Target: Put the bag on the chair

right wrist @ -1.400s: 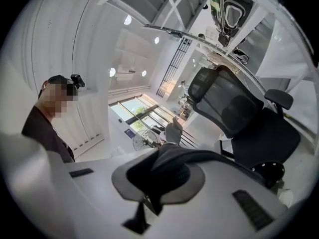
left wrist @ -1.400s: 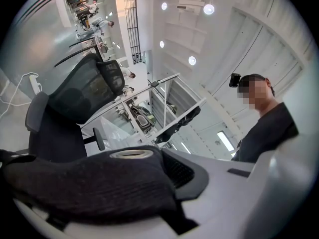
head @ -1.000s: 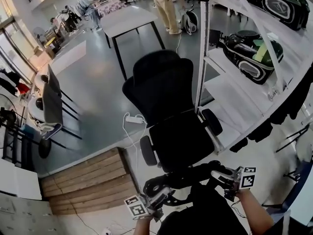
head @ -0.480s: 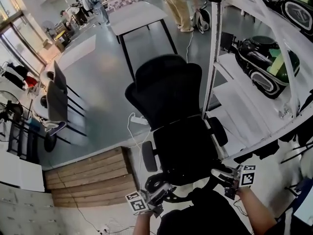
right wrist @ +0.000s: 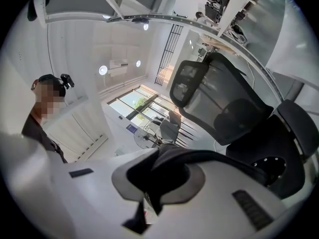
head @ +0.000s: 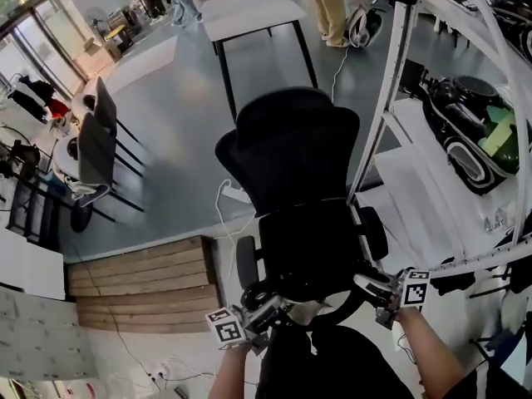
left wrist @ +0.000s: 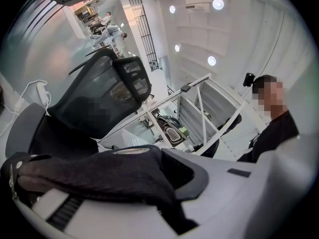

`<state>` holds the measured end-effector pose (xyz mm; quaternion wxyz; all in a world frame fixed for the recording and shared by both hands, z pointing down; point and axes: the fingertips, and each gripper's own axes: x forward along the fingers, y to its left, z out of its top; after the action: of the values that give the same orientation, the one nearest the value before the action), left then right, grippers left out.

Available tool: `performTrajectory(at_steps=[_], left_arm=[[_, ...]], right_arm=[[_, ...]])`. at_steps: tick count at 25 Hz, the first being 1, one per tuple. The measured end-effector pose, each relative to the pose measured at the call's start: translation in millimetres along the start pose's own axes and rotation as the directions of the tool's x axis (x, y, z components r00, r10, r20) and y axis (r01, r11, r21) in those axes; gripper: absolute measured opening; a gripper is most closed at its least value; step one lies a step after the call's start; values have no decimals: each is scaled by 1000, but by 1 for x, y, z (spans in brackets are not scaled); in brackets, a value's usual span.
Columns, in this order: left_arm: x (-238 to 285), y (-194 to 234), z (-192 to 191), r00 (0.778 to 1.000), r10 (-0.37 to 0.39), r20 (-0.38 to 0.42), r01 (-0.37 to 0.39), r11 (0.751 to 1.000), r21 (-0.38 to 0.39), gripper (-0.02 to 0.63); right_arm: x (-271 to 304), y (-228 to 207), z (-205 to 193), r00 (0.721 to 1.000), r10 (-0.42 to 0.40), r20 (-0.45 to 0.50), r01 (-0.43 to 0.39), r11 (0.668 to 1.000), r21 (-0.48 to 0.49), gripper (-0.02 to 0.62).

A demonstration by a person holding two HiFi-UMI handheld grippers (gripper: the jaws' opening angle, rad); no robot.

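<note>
Office floor, chair (head: 291,152) ahead | bag (left wrist: 99,176) straps clenched between fingers (left wrist: 239,198) of left gripper (head: 268,314) and right gripper (head: 371,289)

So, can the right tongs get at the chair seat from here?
Likely yes: the seat lies bare just ahead of the right tongs, between the armrests, with nothing on it. The tongs are shut on the bag's strap.

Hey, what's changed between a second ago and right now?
The person has carried the bag closer to the chair, whose seat now lies just ahead of both grippers. The left gripper and right gripper stay shut on the bag. Nothing was picked up or let go, and the chair itself has not moved.
</note>
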<state>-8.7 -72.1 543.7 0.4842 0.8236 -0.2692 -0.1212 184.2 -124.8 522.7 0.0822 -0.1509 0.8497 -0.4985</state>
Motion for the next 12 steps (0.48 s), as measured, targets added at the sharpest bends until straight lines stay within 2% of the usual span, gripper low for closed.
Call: performTrajectory(at_steps=[4, 8, 12], left_arm=[[9, 20, 11, 1000, 0, -7, 0, 1000, -27, 23], [14, 44, 24, 1000, -4, -1, 4, 998, -61, 23], [19, 67, 46, 1000, -15, 1, 15, 996, -91, 23]], right_arm=[[18, -23, 17, 1000, -16, -13, 16, 1000, 15, 18], [43, -47, 35, 1000, -23, 14, 22, 999, 50, 18], [67, -65, 49, 999, -49, 7, 48, 998, 45, 18]])
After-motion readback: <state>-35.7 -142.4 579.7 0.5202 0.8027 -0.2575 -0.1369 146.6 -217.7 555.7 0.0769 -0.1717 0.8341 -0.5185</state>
